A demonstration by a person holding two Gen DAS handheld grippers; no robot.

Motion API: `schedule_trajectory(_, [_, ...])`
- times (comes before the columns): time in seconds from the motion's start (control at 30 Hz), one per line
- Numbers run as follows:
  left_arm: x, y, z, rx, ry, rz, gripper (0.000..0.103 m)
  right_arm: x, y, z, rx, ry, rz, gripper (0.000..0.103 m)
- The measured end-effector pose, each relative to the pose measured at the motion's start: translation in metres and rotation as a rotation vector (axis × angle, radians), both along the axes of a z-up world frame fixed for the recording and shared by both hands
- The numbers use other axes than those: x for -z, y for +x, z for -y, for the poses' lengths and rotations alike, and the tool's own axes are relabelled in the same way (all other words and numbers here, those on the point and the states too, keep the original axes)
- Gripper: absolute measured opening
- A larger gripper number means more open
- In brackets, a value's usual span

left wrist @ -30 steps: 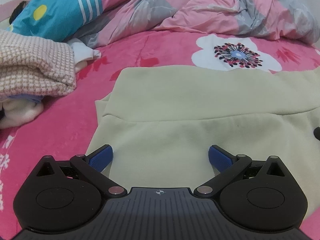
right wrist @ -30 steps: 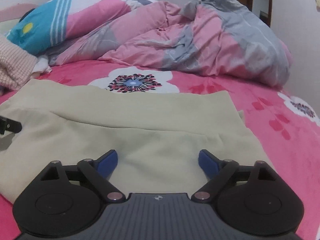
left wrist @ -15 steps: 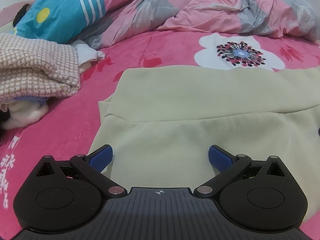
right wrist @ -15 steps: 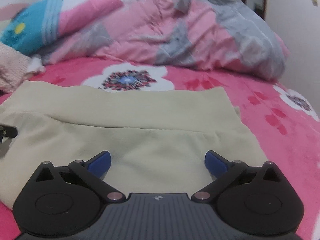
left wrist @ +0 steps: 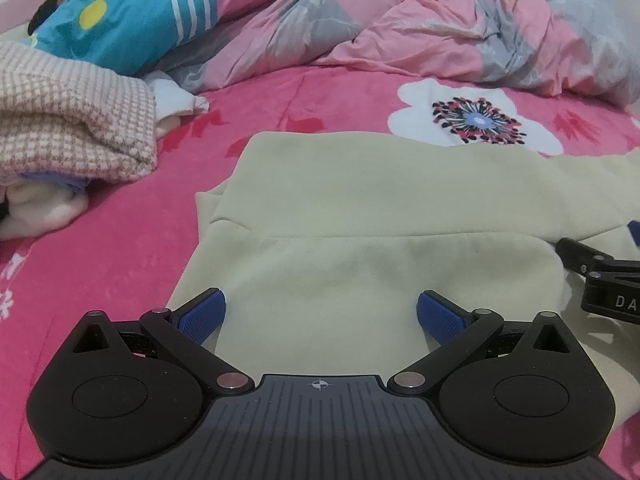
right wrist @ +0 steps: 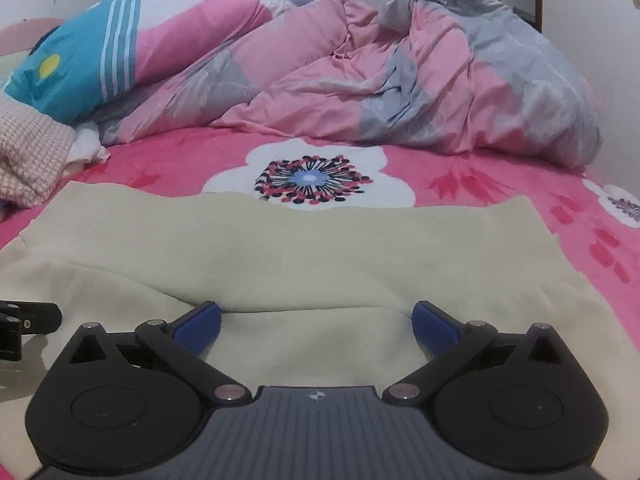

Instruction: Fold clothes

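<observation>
Both claws hang spread wide, gripping nothing: left claw (left wrist: 320, 312) and right claw (right wrist: 316, 322) sit low in frame over the cream garment (left wrist: 360, 208), spread flat on the pink bed (left wrist: 120, 248), likely lining up its near edge.

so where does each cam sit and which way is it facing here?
Left wrist: on the left gripper, angled down across the cream garment toward the folded checked cloth and quilt; own open blue pads show, and part of the right gripper at the right edge.
Right wrist: on the right gripper, angled down across the same garment toward the quilt and wall; own open pads show, left gripper's tip at the left edge.
Shared: garment, flower print, pillow, quilt.
</observation>
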State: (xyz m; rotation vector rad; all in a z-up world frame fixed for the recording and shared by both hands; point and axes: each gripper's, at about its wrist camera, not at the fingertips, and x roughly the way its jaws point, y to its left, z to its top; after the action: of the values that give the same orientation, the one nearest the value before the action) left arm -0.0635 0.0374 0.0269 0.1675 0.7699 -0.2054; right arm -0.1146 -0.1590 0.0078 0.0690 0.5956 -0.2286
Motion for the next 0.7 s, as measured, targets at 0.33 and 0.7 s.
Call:
schedule_trajectory(0.33, [-0.023,-0.054,-0.022,0.072,-0.098,0.09,0.103,0.003,0.0,-0.002,0.002,-0.01,0.011,0.103])
schedule_trajectory(0.7, [-0.012,-0.111,-0.059,0.081,-0.279,0.002,0.102,0.004,-0.001,-0.002,0.005,-0.012,0.018,0.103])
